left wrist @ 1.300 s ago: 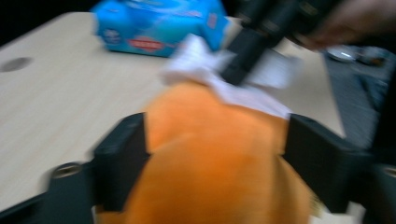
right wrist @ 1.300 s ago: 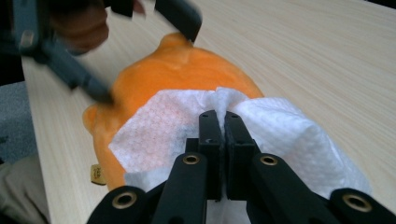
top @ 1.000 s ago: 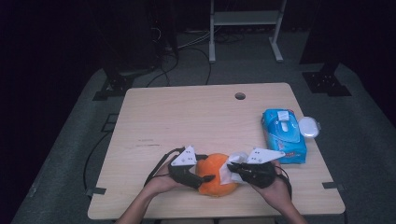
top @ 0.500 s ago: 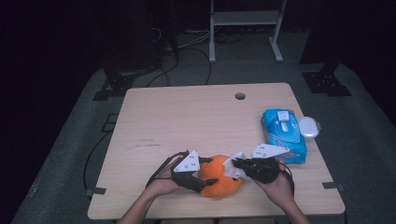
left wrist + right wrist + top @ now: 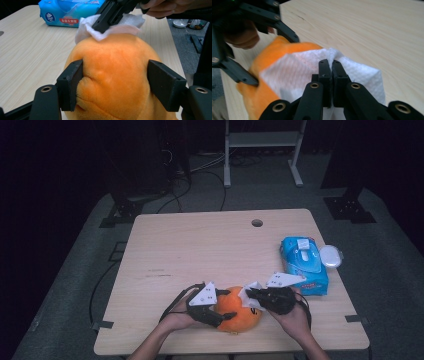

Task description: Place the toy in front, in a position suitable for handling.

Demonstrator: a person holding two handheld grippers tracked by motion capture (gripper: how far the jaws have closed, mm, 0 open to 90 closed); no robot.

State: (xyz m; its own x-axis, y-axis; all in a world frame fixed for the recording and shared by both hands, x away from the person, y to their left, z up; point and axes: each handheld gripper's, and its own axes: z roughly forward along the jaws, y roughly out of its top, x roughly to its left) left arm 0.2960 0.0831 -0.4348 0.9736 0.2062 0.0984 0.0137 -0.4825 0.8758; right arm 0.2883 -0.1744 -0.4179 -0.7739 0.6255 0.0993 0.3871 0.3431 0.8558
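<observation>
An orange plush toy (image 5: 239, 312) lies near the front edge of the wooden table (image 5: 200, 250). My left gripper (image 5: 226, 305) grips it from the left. Its jaws have just been closing, and both pads press into the fur on either side of the plush toy (image 5: 112, 75). My right gripper (image 5: 250, 295) is shut on a folded white wipe (image 5: 297, 72) and holds it against the top of the toy (image 5: 262, 62). In the left gripper view the wipe (image 5: 112, 27) lies on the toy's far upper side under the right gripper (image 5: 100, 26).
A blue pack of wet wipes (image 5: 303, 262) lies at the table's right side, with a small white lid (image 5: 331, 255) beside it. A cable hole (image 5: 257, 223) sits near the far edge. Dark stands and cables are on the floor beyond.
The left jaws have drawn tighter on the plush toy. Both hands stay almost where they were, and the wipe is still on the toy's top.
</observation>
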